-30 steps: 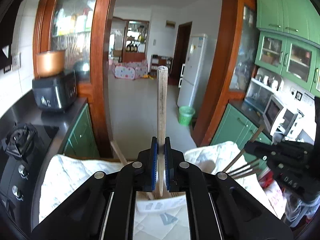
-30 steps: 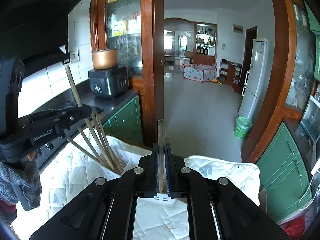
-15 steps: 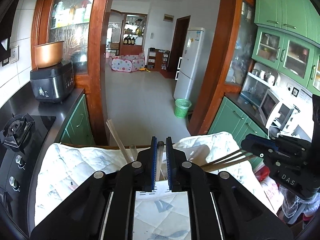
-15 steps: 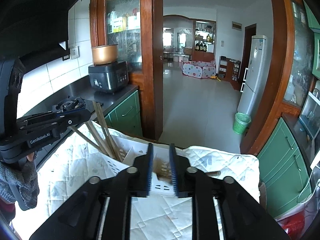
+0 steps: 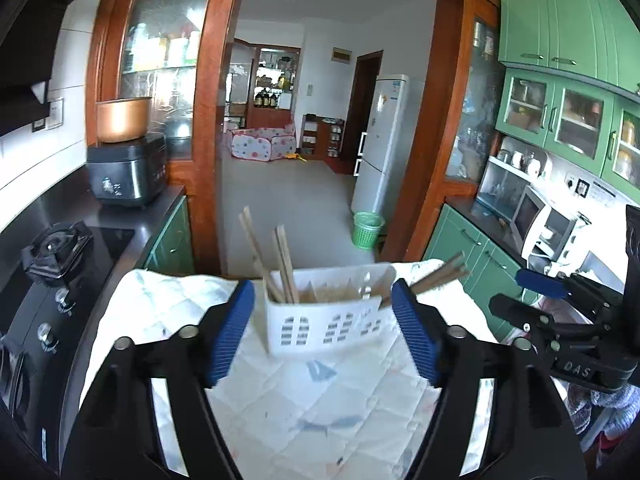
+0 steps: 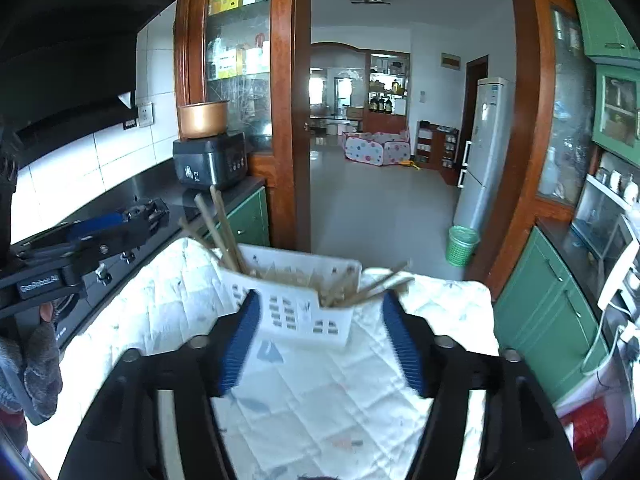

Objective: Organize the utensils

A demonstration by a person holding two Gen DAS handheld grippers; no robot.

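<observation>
Chopsticks (image 5: 285,264) in basket (image 5: 324,322) (white quilt (image 5: 320,408))

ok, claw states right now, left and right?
Left claw: opening, holding nothing; basket sits beyond its pads, untouched.
Right claw: opening, holding nothing; same basket ahead, chopsticks in it.

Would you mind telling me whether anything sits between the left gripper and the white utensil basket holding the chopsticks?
Nothing visible does. The left gripper, its jaws opening and empty, faces the white utensil basket directly; only bare quilted cloth lies between. The chopsticks already stand inside it.
</observation>
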